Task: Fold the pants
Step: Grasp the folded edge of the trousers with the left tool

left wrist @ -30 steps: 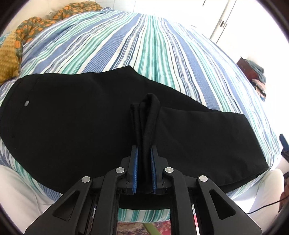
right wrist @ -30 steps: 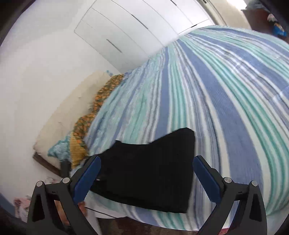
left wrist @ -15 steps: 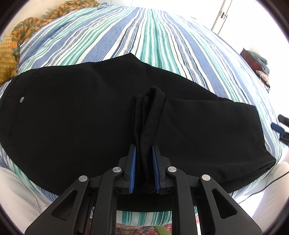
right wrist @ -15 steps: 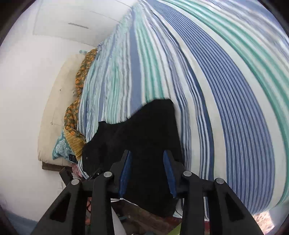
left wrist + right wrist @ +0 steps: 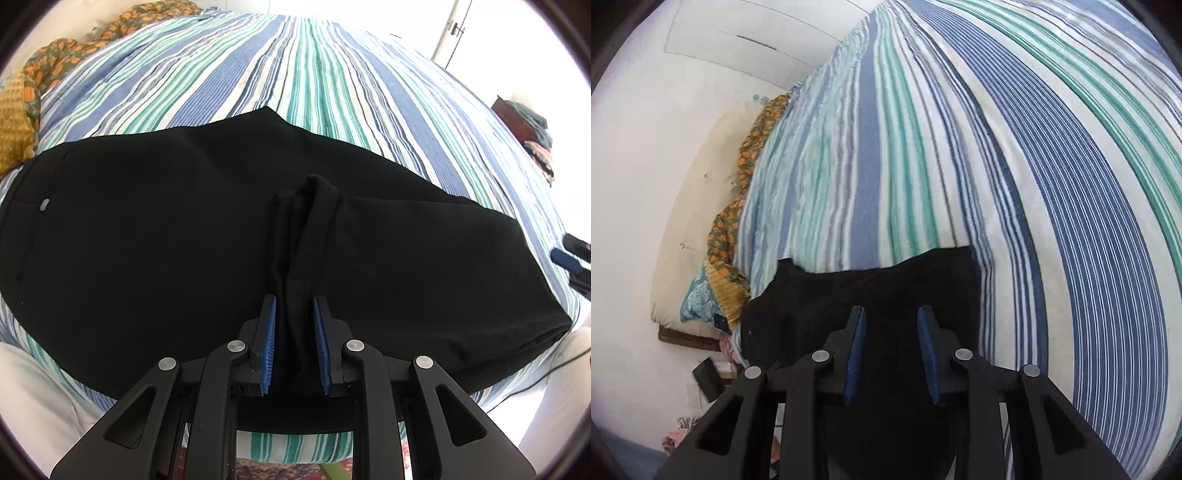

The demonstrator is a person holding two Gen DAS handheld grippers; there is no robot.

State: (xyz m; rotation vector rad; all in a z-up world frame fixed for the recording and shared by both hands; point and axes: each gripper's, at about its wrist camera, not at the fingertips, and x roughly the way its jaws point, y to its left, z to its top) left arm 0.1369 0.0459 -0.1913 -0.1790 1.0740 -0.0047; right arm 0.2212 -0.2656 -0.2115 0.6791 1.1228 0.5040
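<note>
Pants (image 5: pixel 155 236), black, lie spread across the near edge of the striped bed cover (image 5: pixel 303 66), waistband end with a small metal button (image 5: pixel 44 204) to the left, leg end to the right. Already doubled leg over leg, by the look of it.

Left gripper (image 5: pixel 294 321): jaws clenched on a bunched ridge of the black fabric, pulled up from the near edge at mid-length. Blue pads (image 5: pixel 269 343) press the cloth from both sides.

Right gripper (image 5: pixel 891 350): jaws narrowed, poised over the leg end; dark cloth fills the space between them, but whether they pinch it, cannot tell.

Handling, as judged: soft, limp, light woven cloth; no stiffness, so it sags and drapes wherever unsupported. Not slippery against the ribbed pads, not fragile. A pinch gathers several layers at once. Best holds: hem corners at the leg end and the thicker waistband seam, both layers together, so the fold carries over flat rather than bunching.

Patterned orange blanket (image 5: pixel 44 74) lies at the far left corner, well apart.
</note>
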